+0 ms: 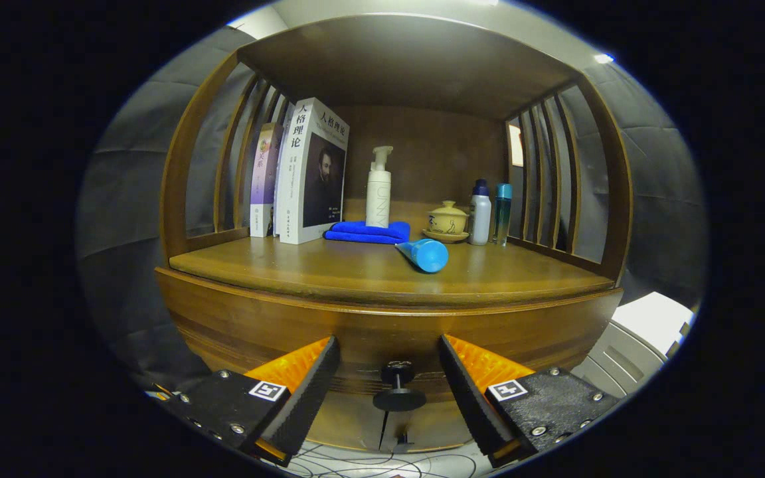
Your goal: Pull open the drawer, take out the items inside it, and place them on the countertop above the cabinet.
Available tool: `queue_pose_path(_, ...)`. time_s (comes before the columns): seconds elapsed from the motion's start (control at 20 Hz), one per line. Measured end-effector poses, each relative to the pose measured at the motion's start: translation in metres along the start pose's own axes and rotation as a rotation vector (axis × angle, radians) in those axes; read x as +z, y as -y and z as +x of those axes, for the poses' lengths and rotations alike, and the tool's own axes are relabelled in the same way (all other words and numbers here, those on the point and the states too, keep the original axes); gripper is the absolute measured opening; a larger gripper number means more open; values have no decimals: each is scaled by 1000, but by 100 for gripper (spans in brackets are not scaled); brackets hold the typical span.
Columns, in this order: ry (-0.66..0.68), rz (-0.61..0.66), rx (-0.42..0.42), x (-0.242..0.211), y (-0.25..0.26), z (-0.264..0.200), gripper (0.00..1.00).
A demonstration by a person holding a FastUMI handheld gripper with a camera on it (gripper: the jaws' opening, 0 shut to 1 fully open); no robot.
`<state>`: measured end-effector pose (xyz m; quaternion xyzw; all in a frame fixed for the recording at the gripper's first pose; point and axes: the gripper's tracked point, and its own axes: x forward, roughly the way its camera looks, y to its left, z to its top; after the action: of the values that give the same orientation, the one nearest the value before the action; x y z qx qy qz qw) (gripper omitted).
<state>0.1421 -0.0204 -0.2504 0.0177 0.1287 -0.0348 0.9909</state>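
One knob (399,388) stood out from the closed drawer (382,332), midway between the fingers of the gripper (389,358), which were spread wide and touched nothing. Above the drawer lay the countertop (329,269), with a blue tube (424,254) lying nearest. Behind it were a folded cloth (369,232), a pump bottle (378,188), books (309,172), a lidded cup (447,220) and two bottles (489,212).

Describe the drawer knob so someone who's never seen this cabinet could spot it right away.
Start at the wooden cabinet whose countertop carries books, bottles and a blue cloth. Below it, on the curved drawer front, a small dark round knob sticks out between the open gripper fingers, untouched. It is the only dark fitting there.
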Motion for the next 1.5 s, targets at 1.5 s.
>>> queue_pose_path(1.5, 212, -44, -3, 228, 58, -174, 95)
